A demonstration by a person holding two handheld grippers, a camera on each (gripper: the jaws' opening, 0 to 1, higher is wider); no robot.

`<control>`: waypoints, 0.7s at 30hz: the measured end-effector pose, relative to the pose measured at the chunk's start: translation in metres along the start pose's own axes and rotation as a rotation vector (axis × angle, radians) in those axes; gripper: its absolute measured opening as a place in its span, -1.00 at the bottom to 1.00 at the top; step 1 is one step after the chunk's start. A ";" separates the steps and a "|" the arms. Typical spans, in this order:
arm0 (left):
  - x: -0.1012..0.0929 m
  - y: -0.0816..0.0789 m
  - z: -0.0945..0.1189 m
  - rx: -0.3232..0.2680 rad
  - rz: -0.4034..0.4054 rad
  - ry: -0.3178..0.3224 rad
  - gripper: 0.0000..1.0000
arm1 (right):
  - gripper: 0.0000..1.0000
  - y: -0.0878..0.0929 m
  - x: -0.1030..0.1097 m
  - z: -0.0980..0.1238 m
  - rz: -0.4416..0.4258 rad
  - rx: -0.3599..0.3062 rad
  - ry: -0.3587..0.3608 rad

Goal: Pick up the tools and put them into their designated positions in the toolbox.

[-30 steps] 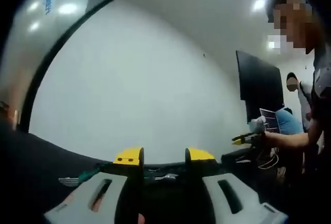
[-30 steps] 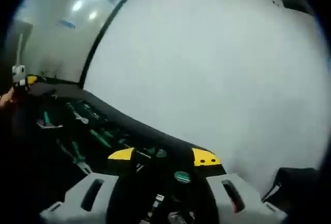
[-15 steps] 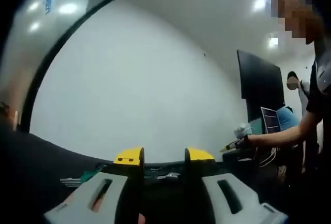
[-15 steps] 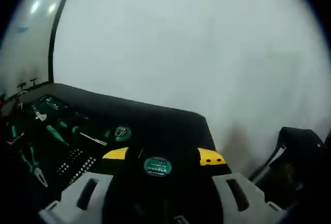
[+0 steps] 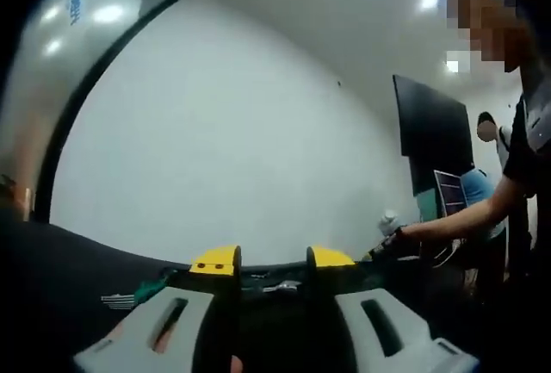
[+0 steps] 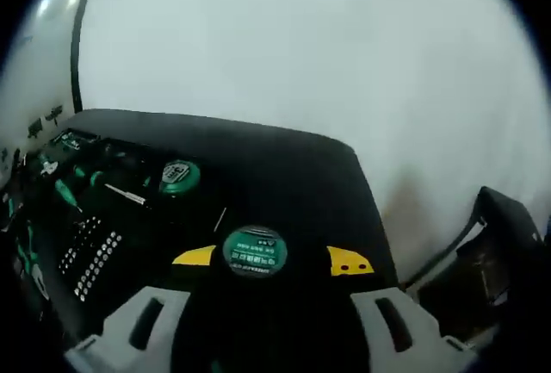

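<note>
In the right gripper view a round green-labelled tool [image 6: 255, 251], like a small tape measure, lies on the black surface between my right gripper's [image 6: 272, 259] yellow-tipped jaws, which stand apart from it. The open toolbox tray [image 6: 129, 226] to the left holds a second green disc [image 6: 179, 173], green-handled screwdrivers [image 6: 65, 190] and rows of bits [image 6: 90, 252]. In the left gripper view my left gripper [image 5: 273, 259] hovers low and level, open with nothing between its jaws. Tools [image 5: 275, 286] lie just past it. The right gripper [image 5: 385, 246] comes in from the right in a person's hand.
A white wall stands behind the black table [image 6: 284, 166] in both views. A dark chair or case [image 6: 495, 244] sits off the table's right edge. In the left gripper view a dark screen [image 5: 430, 145] hangs at the right, with people standing near it.
The right gripper has moved closer to the green-labelled disc, which now looks larger between its jaws. In the left gripper view, the arm holding the right gripper has reached further left. The left gripper stays put.
</note>
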State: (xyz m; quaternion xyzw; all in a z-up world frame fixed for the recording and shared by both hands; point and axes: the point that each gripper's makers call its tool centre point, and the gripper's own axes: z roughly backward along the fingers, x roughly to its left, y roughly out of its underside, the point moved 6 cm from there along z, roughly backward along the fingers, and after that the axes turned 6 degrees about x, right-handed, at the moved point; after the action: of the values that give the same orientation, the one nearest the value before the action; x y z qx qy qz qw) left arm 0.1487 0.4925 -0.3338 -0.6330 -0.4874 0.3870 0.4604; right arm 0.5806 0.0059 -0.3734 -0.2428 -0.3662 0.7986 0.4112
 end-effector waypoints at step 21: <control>0.001 0.000 0.001 0.003 0.000 0.002 -0.36 | -0.36 -0.003 0.004 -0.014 -0.061 -0.046 -0.035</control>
State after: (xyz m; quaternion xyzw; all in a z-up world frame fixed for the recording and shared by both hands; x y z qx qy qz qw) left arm 0.1478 0.4933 -0.3343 -0.6325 -0.4865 0.3872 0.4619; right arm 0.5888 0.0157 -0.3802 -0.2270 -0.3988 0.7812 0.4233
